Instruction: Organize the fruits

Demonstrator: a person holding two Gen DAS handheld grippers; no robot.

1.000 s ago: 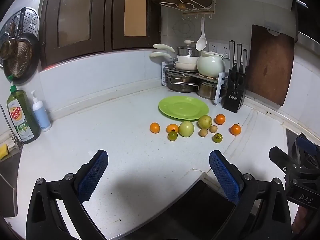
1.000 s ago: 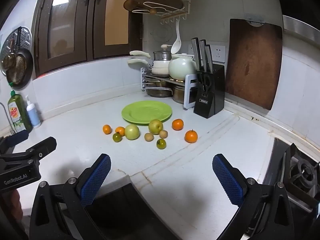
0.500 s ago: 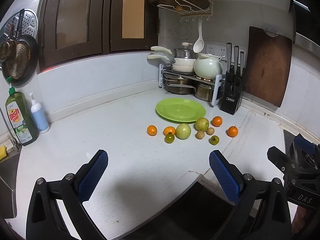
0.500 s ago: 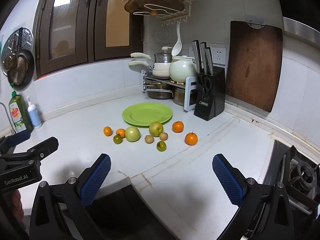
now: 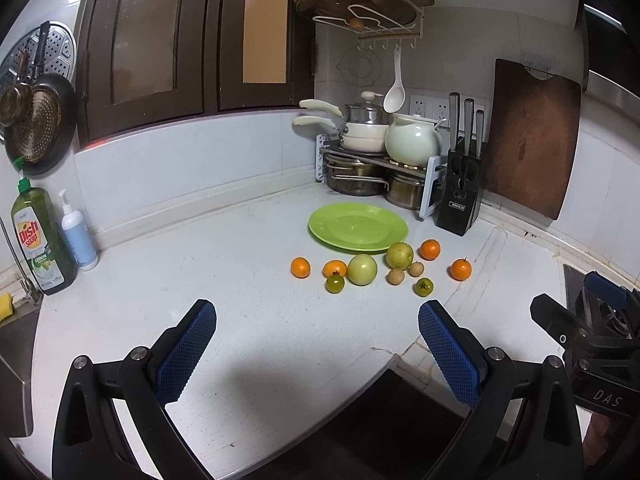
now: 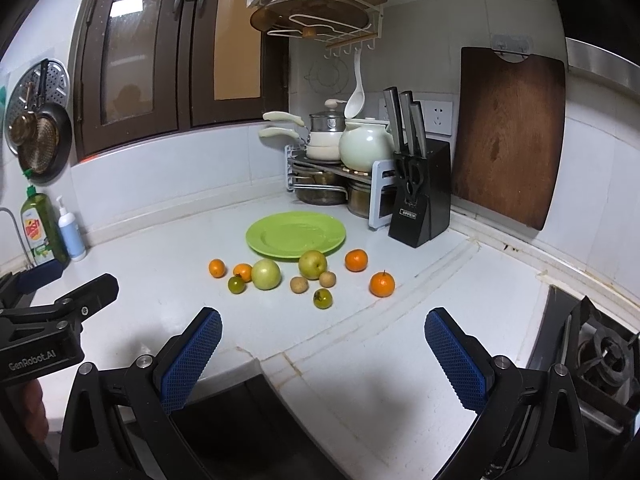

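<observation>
A: Listing stock, largest first. Item one: surface (image 5: 240,288), white, bearing everything. Item two: green plate (image 5: 358,227), bare, at the back near the pot rack (image 5: 380,172). Item three: fruits, loose in front of the plate; two pale apples (image 5: 362,269), four oranges (image 5: 461,269), two small green ones (image 5: 335,283), two small brown ones (image 5: 395,276).

B: Handling note?

A: Judged: the step is the first reach. Take the outlying orange or an apple first, straddle it squarely with the pads (image 5: 186,350) level, close gently, since round fruit will roll. Set it down well inside the plate's rim.

B: Grippers?

A: Left gripper (image 5: 318,350): jaws spread wide, holding nothing, hovering low over the near edge, aimed at the cluster. Right gripper (image 6: 324,354): the same, spread and bare, beside the left, well short of the fruit.
</observation>
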